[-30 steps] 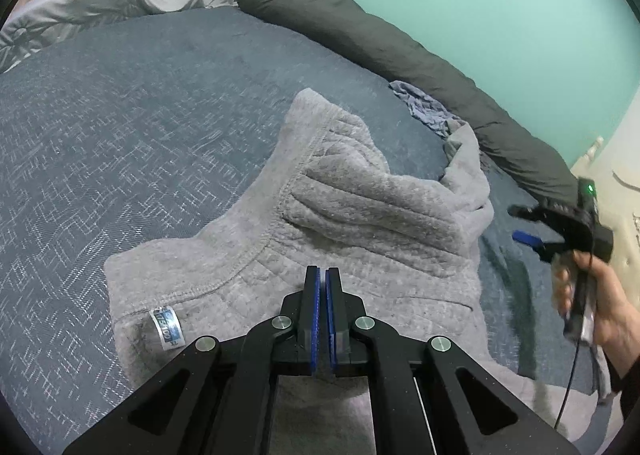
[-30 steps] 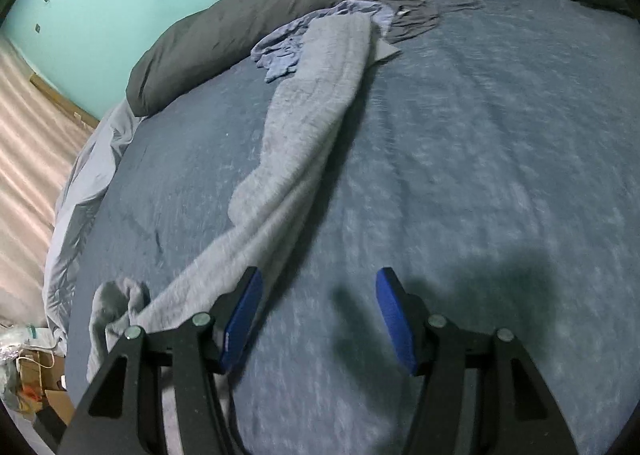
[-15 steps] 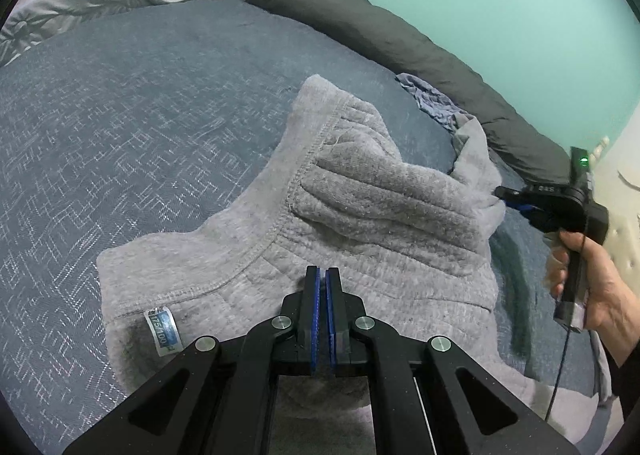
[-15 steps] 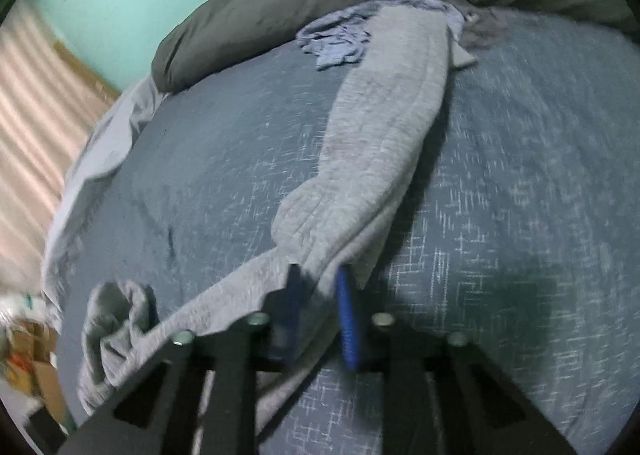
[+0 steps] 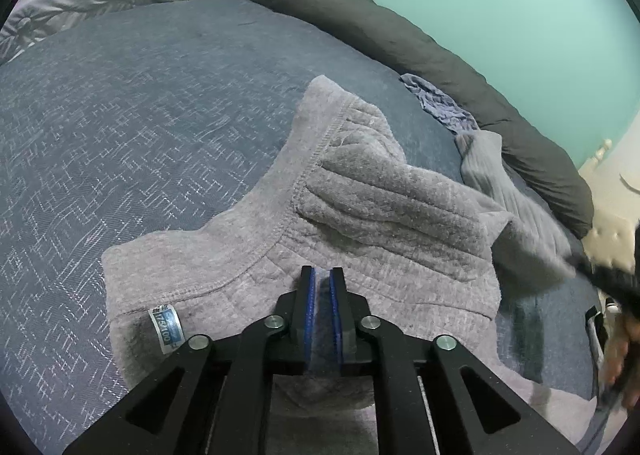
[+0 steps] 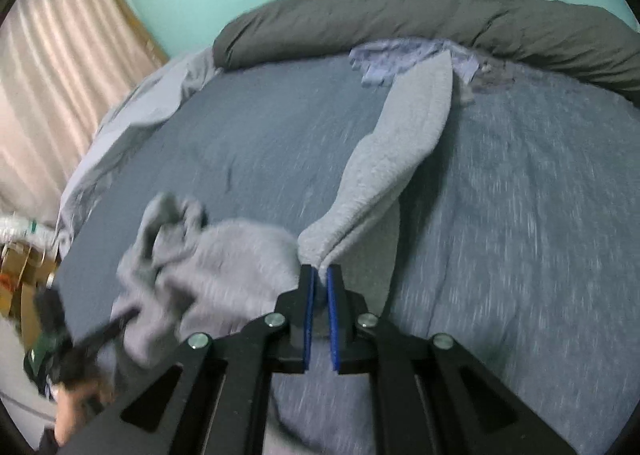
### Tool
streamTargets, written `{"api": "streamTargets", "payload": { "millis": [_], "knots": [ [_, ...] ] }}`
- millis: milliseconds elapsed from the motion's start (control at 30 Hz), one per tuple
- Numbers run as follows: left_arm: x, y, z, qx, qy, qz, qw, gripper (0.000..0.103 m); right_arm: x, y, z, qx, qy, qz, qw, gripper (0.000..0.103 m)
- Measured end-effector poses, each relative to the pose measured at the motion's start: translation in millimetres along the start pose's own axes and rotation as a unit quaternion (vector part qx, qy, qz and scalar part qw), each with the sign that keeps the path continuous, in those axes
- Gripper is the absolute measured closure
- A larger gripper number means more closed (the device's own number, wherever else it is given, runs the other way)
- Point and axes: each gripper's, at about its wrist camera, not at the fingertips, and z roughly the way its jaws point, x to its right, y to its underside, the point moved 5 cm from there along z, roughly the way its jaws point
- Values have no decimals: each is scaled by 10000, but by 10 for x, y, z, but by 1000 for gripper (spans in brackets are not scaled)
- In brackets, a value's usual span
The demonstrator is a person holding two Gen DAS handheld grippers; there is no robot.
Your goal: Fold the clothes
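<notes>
- The left gripper (image 5: 321,275) has its blue pads nearly together with a fold of the grey sweater (image 5: 384,215) pinched between them; its jaws have just eased apart a little, yet cloth still fills the gap.
- The right gripper (image 6: 319,275) has just clamped down on the sweater's sleeve (image 6: 400,143), which rises off the bed toward the pads and is gripped at its bunched edge.
- A small blue-and-white label (image 5: 166,325) is sewn near the sweater's neck seam; its print looks like numbers, too small to be sure.
- The sweater lies spread on the blue bedspread (image 5: 120,115), sleeve trailing toward a dark rolled duvet (image 5: 420,47).
- A crumpled lilac cloth (image 5: 440,103) sits just beside the duvet.
- A cardboard box (image 6: 20,271) stands beyond the bed; its contents are blurred.
</notes>
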Motion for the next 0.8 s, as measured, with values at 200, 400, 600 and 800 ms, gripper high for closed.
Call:
{"api": "streamTargets", "payload": {
  "millis": [200, 400, 600, 800],
  "knots": [
    [-7, 13, -2, 30, 2, -26, 10000, 64, -205, 564, 75, -701, -336, -178, 9968, 97],
    [-3, 19, 26, -20, 22, -35, 10000, 57, -249, 627, 54, -834, -469, -299, 9950, 83],
    [4, 19, 23, -35, 9, -54, 10000, 46, 151, 216, -159, -72, -208, 304, 9993, 53],
    [19, 27, 62, -65, -23, -42, 10000, 39, 577, -87, 110, -100, -2, 885, 9960, 49]
  ]
}}
